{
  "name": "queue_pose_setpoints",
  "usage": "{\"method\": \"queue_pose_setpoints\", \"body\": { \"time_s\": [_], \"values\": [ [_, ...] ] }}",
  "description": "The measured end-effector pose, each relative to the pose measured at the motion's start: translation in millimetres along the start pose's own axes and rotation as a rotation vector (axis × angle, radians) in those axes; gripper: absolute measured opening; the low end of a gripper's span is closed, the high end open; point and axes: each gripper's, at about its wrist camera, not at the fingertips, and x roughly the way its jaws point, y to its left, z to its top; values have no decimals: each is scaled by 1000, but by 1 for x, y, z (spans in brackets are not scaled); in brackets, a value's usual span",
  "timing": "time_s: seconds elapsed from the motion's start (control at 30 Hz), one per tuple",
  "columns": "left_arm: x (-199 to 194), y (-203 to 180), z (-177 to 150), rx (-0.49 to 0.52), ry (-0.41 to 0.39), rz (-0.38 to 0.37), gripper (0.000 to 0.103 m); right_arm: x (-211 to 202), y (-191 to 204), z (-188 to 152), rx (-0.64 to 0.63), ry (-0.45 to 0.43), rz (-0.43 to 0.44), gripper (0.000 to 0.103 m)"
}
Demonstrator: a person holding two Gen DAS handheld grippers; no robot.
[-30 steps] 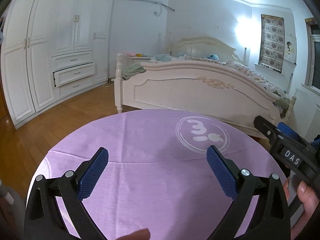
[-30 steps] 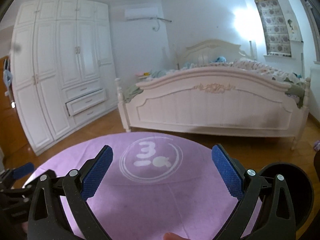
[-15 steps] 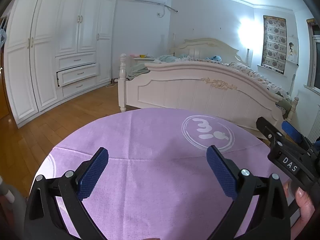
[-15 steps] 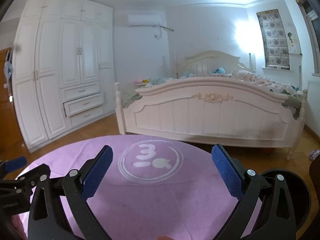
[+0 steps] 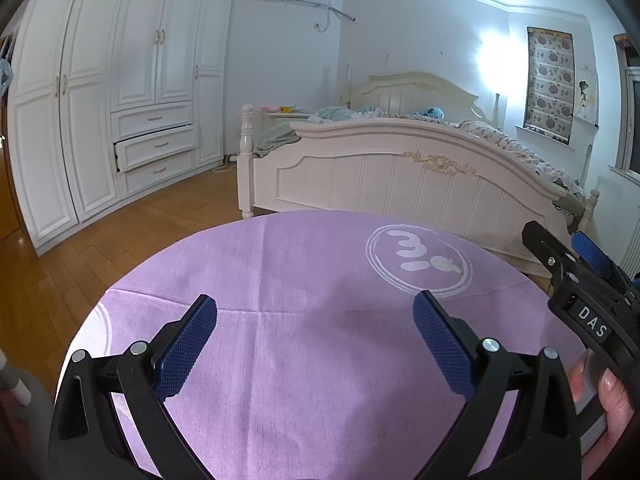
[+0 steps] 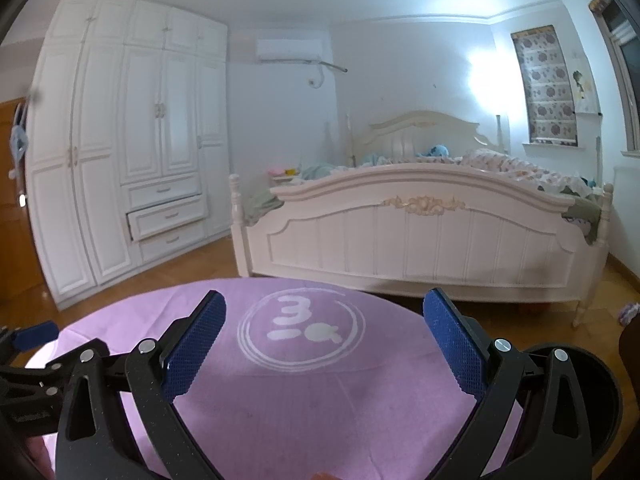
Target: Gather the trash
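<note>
My left gripper (image 5: pixel 316 324) is open and empty, held over a round table with a purple cloth (image 5: pixel 304 272) that bears a white circular logo (image 5: pixel 418 262). My right gripper (image 6: pixel 326 320) is open and empty over the same cloth (image 6: pixel 320 400). The right gripper also shows at the right edge of the left wrist view (image 5: pixel 580 276), and part of the left gripper shows at the left edge of the right wrist view (image 6: pixel 32 356). No trash shows on the cloth. A dark round bin (image 6: pixel 592 392) stands beside the table at the lower right.
A cream bed (image 5: pixel 420 176) with rumpled bedding stands just beyond the table. A white wardrobe (image 5: pixel 120 100) with one drawer (image 5: pixel 156 148) pulled out fills the left wall. The floor (image 5: pixel 60 272) is wood.
Both grippers have tilted upward, so the table sits lower in view and more of the room shows. Both stay open and empty.
</note>
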Motion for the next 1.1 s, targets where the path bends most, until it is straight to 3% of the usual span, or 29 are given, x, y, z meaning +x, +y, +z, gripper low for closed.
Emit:
{"method": "queue_pose_setpoints", "body": {
  "time_s": [1.1],
  "values": [
    [-2,-3,-5,2,18,5,98,2,0,-1,5,10,10,98]
  ]
}}
